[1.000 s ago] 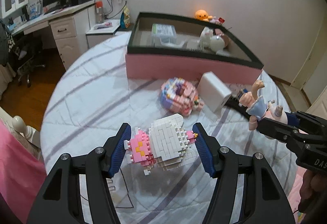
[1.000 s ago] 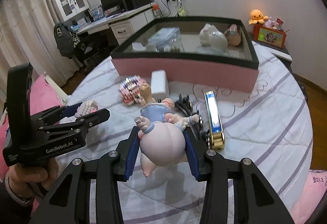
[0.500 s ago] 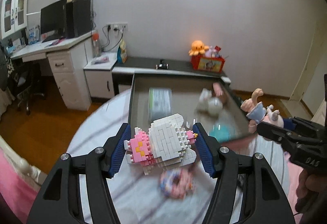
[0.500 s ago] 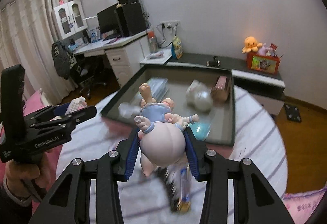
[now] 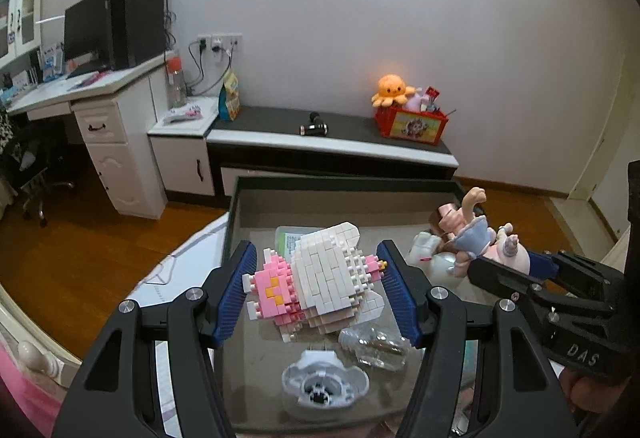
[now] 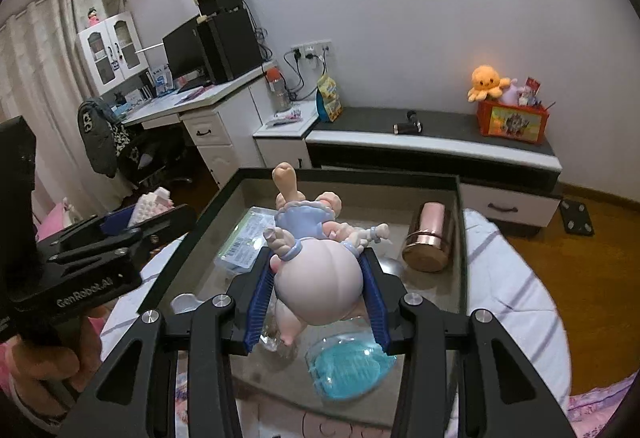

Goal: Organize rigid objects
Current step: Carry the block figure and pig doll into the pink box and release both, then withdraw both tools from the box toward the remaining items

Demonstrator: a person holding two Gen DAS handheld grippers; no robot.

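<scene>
Black-rimmed box [image 5: 400, 183] lies under brick figure [image 5: 320, 278] and doll [image 6: 316, 270].

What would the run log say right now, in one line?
left gripper: shut on brick figure | right gripper: shut on doll | both above box

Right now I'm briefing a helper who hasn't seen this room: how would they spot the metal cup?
Find the big dark-rimmed box on the bed. Inside, against its right wall, the rose-gold cup lies on its side. It is the only shiny metal cylinder there; the blue comb-like piece below it is translucent plastic.
</scene>
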